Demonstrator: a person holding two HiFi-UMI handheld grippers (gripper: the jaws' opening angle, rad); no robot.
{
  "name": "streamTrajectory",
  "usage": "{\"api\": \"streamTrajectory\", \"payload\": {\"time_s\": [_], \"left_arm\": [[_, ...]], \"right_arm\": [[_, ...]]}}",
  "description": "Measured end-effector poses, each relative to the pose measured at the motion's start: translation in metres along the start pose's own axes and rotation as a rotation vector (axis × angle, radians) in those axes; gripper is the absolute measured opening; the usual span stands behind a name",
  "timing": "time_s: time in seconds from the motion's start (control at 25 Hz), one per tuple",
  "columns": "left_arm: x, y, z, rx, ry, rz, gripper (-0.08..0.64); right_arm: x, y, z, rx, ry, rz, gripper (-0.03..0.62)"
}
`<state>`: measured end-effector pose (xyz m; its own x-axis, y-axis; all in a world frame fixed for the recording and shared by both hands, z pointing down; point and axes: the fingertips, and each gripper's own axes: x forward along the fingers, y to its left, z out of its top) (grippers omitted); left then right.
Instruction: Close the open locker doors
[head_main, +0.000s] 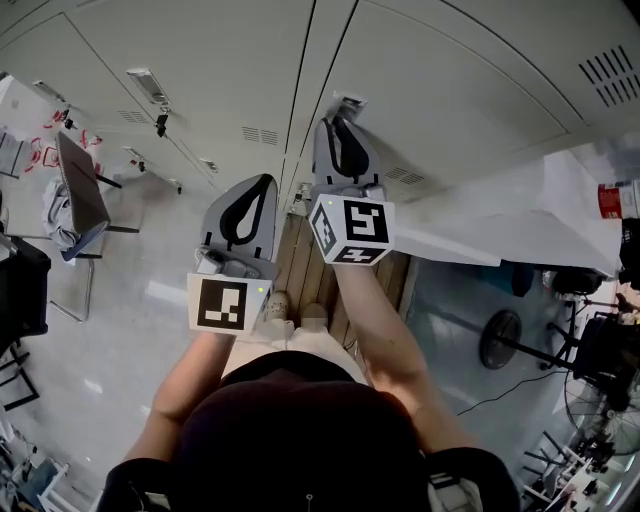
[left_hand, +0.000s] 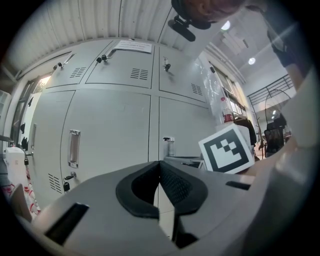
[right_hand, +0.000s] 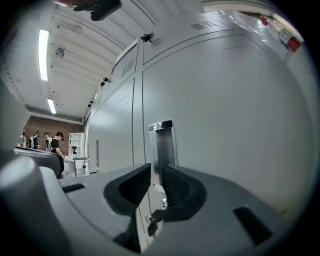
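Note:
A wall of grey lockers (head_main: 420, 70) fills the view ahead, and every door I can see lies flush. My right gripper (head_main: 346, 112) reaches up to a chrome handle (head_main: 349, 101) on the door. In the right gripper view that handle (right_hand: 163, 142) stands just past the tips of the right gripper (right_hand: 155, 169), whose jaws are a narrow gap apart with nothing pressed between them. My left gripper (head_main: 262, 183) hangs lower and back from the lockers, and in its own view the left gripper (left_hand: 160, 164) is shut on nothing. Another handle (left_hand: 74, 148) shows further left.
A dark chair (head_main: 82, 192) stands left of me. A white-covered table (head_main: 520, 225) juts out at the right, with a round stand (head_main: 499, 338) and cables below it. I stand on a wooden board (head_main: 300, 262). People (right_hand: 55, 145) are far off down the row.

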<state>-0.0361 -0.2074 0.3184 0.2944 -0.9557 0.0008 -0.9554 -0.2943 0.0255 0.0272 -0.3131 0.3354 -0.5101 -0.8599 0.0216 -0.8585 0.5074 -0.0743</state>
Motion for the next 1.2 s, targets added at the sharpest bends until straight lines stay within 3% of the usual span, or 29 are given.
{"api": "streamTrajectory", "payload": {"time_s": [0.2, 0.28, 0.36, 0.68, 0.96, 1.2], "left_arm": [[-0.015, -0.014, 0.010, 0.009, -0.021, -0.013, 0.003], [-0.020, -0.025, 0.015, 0.010, -0.031, -0.026, 0.002], [-0.027, -0.039, 0.022, 0.014, -0.043, -0.039, 0.002], [-0.060, -0.116, 0.057, 0.035, -0.096, -0.094, 0.002], [-0.087, -0.175, 0.078, 0.073, -0.115, -0.107, 0.002], [-0.103, -0.221, 0.081, 0.106, -0.147, -0.125, 0.003]], "right_arm": [[-0.041, 0.000, 0.012, 0.004, -0.021, -0.018, 0.052], [-0.068, -0.004, 0.020, -0.012, -0.035, -0.036, 0.002], [-0.098, -0.011, 0.031, -0.018, -0.053, -0.051, 0.002], [-0.233, -0.052, 0.076, -0.140, -0.110, -0.157, 0.002], [-0.335, -0.085, 0.093, -0.217, -0.106, -0.238, 0.002], [-0.387, -0.110, 0.090, -0.210, -0.123, -0.262, 0.002]]}}
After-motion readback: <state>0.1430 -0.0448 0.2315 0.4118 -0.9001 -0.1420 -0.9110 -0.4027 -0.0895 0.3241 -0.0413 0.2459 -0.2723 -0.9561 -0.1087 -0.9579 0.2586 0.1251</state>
